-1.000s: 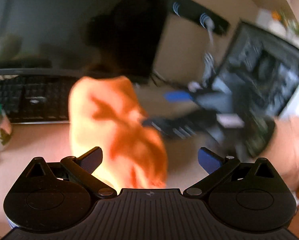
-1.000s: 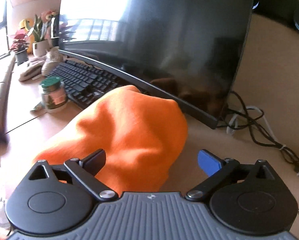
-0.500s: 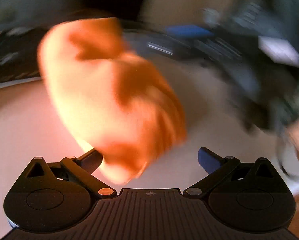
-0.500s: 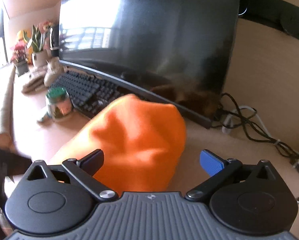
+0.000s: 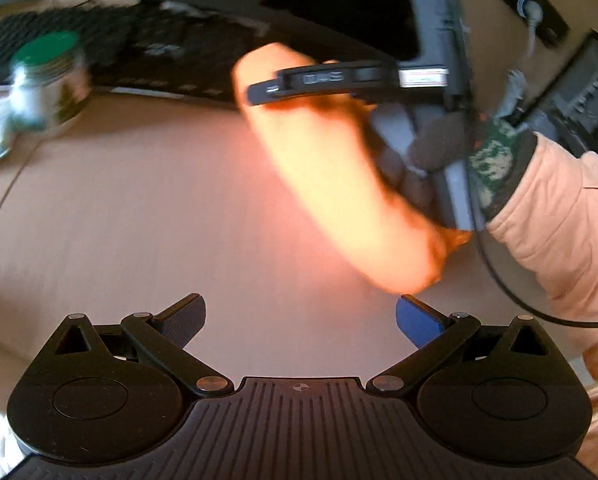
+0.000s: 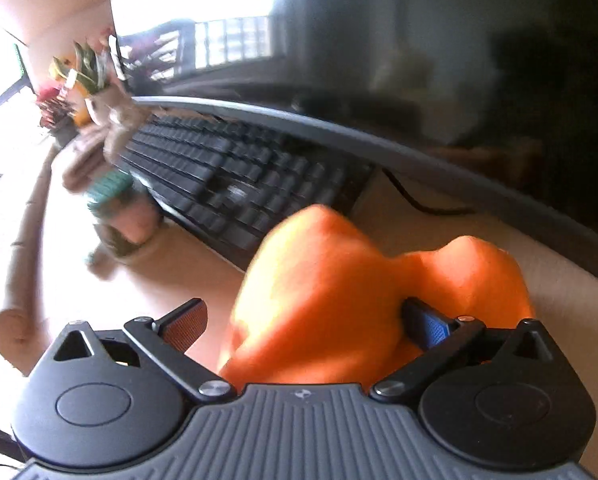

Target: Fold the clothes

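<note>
I have the left gripper (image 5: 301,316) hovering over bare desk (image 5: 139,208) with its jaws spread wide apart and nothing between them. Ahead of it, toward the far right part of the desk, the orange cloth (image 5: 339,168) shows as a blurred, elongated bundle, with the right gripper (image 5: 339,84) reaching across its top and my gloved right hand (image 5: 451,148) behind it, wrapped around the handle. Through the right wrist camera, the same orange cloth (image 6: 339,312) is bunched up and fills the space between the jaws of the right gripper (image 6: 303,320); the blue finger (image 6: 427,326) presses into the fabric on one side, while the black finger (image 6: 187,320) stands clear of it with a gap, so the jaws are apart and not clamped on the cloth. I cannot tell whether the bundle rests on the desk or is lifted a little. Behind the cloth lies a black keyboard (image 6: 235,180) along the back edge of the desk, under the lower rim of a dark curved monitor (image 6: 419,80). A jar with a green lid (image 5: 47,80) stands near the left end of the keyboard, blurred in both views. Potted plants (image 6: 83,76) sit at the far left corner by the bright window.
</note>
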